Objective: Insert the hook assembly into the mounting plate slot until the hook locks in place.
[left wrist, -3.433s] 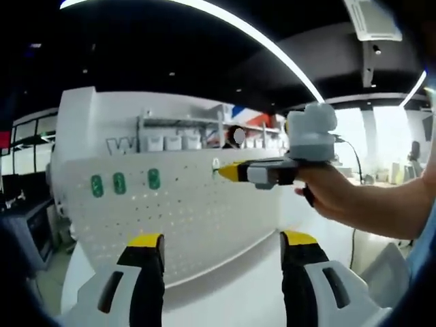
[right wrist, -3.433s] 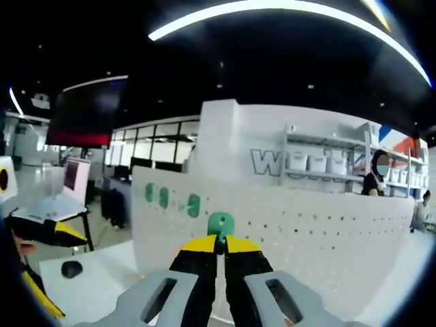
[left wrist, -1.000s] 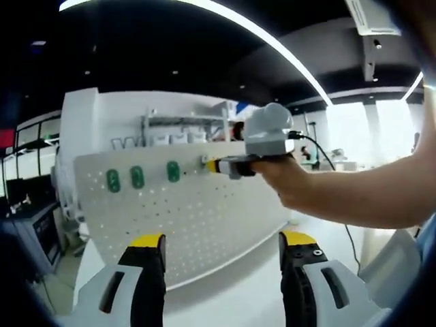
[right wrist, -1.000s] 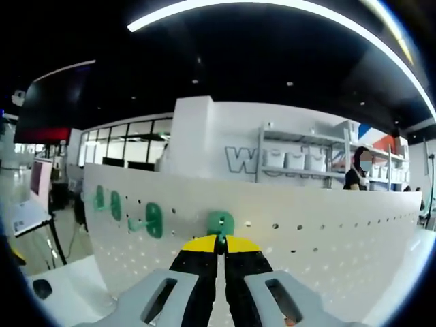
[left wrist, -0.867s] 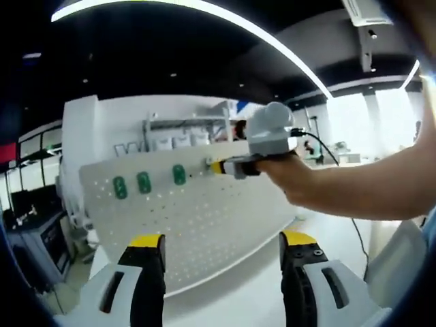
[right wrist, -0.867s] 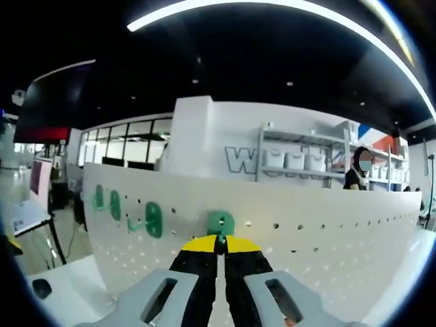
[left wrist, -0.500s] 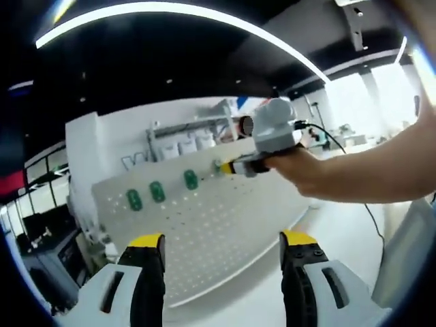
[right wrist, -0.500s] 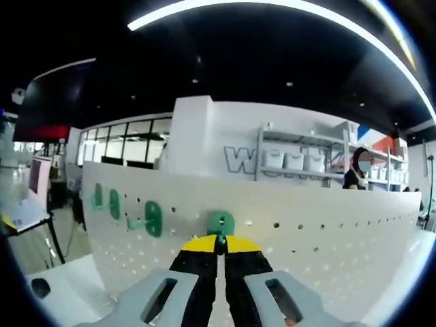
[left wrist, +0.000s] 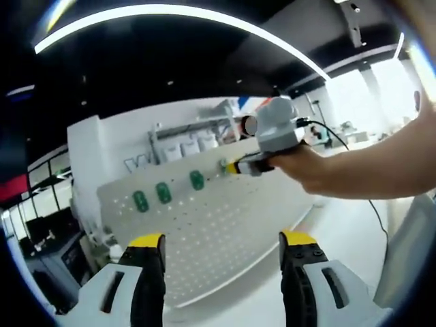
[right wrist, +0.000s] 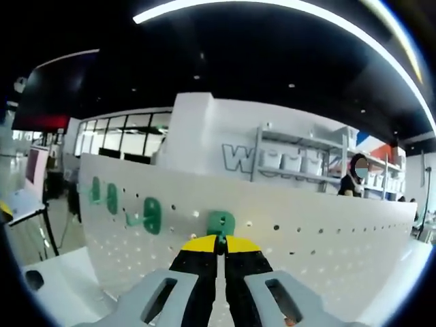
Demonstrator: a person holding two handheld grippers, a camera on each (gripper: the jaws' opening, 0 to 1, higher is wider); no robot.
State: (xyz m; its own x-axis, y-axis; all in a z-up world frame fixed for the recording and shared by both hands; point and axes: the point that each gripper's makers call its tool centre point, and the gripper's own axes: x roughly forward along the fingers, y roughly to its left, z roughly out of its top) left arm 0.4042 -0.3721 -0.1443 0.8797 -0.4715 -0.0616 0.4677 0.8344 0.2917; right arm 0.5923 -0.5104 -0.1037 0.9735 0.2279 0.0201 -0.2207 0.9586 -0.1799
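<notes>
While the right gripper [right wrist: 219, 240] still pinches the green hook [right wrist: 220, 222] tight between its fingertips, the hook stays pressed against the white pegboard [right wrist: 327, 231], right of three other green hooks [right wrist: 152, 214]. The left gripper [left wrist: 223, 240] stays wide open, holding nothing, below the pegboard.

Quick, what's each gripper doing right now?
Left gripper: open, holding nothing.
Right gripper: shut on the green plastic hook at the white perforated mounting plate.

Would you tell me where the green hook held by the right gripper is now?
In the right gripper view the hook sits at centre, pinched in the right gripper against the white pegboard, right of three mounted green hooks.
</notes>
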